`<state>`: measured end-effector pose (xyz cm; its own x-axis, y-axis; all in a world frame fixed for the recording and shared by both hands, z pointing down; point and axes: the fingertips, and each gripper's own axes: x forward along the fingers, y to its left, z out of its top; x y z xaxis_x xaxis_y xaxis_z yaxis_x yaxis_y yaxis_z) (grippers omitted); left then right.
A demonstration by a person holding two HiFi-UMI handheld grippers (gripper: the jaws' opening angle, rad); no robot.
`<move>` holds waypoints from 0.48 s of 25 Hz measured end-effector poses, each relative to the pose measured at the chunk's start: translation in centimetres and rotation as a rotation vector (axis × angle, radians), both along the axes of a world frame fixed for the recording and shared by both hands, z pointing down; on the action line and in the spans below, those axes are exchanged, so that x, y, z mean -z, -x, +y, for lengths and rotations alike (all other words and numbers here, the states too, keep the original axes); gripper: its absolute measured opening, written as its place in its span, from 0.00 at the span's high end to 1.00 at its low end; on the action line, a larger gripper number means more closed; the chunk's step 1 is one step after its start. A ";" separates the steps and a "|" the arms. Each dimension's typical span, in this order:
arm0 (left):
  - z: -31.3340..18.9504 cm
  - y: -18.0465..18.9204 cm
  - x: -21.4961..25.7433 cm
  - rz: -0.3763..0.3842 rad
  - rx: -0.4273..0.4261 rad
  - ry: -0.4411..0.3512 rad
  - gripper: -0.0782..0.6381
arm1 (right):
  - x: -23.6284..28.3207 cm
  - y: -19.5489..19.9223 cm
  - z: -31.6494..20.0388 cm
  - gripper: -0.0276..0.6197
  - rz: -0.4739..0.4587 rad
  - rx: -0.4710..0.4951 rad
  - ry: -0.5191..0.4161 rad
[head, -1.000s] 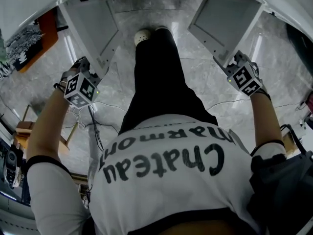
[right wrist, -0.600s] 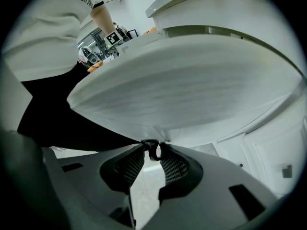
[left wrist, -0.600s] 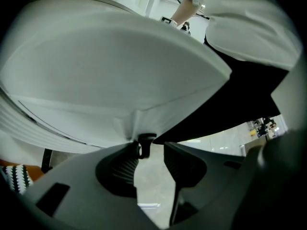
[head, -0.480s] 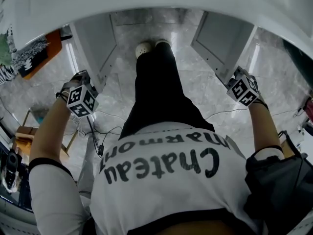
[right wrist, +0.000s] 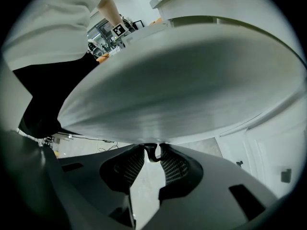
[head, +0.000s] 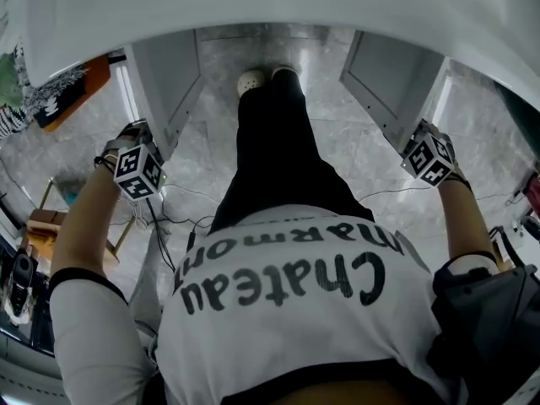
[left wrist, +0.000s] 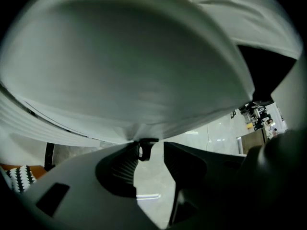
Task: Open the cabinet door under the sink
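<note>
Two white cabinet doors stand swung out below the counter: the left door (head: 164,78) and the right door (head: 392,78). My left gripper (head: 142,163) is at the left door's outer edge. Its small black handle (left wrist: 145,150) sits between the jaws against the left pad (left wrist: 125,164). A gap shows to the other pad, so this gripper is open. My right gripper (head: 426,152) is at the right door's edge, shut on that door's black handle (right wrist: 153,152). In both gripper views the door face fills the upper half.
The person's black-trousered leg (head: 274,150) and white shoe (head: 250,81) stand between the doors on grey marble floor. The white counter edge (head: 270,2) hangs over the top. Cables (head: 173,226) lie on the floor at left, with a patterned cushion (head: 42,99) farther left.
Both doors have swung wider apart, and each gripper has moved outward with its door edge. The head has shifted, so the counter edge covers more of the top.
</note>
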<state>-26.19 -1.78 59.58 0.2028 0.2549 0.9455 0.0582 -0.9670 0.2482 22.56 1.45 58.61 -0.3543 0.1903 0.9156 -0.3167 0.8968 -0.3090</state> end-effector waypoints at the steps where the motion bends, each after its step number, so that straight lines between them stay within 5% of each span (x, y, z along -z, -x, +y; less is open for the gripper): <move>1: -0.1 0.1 0.0 -0.002 -0.003 -0.001 0.68 | 0.1 -0.3 0.1 0.82 0.004 0.009 0.003; 12: -0.4 -0.4 1.4 -0.013 -0.064 0.030 0.68 | 0.9 -4.5 0.6 0.81 0.039 0.104 0.024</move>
